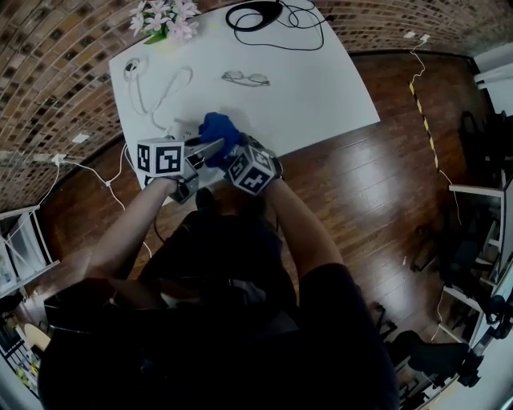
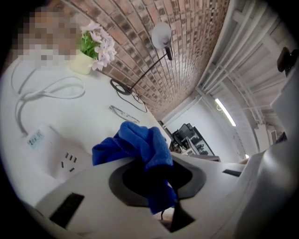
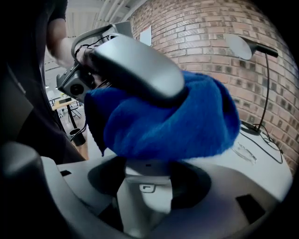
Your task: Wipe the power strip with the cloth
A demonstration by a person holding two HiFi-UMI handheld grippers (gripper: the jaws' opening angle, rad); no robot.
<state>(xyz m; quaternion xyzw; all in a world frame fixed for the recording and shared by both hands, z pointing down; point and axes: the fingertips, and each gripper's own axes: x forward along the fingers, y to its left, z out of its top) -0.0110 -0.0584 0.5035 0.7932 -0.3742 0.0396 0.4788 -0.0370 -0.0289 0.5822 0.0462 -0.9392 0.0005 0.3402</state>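
Office/studio-type workroom, not a home. Brick wall (image 1: 48,72) behind a white counter (image 1: 321,80), dark wood plank floor (image 1: 377,184) w/ a strip of yellow-black tape (image 1: 425,112). On the counter: desk lamp (image 2: 161,35), pot of pink flowers (image 1: 164,18), glasses (image 1: 245,78), loose black cable (image 1: 309,24). Dark office chairs (image 1: 481,144) + white shelving (image 1: 473,200) along the room's right edge, another rack (image 1: 20,248) at left. Further back: a workstation w/ chair (image 2: 189,135), exposed ceiling pipes (image 2: 243,51), long tube light (image 2: 225,112).
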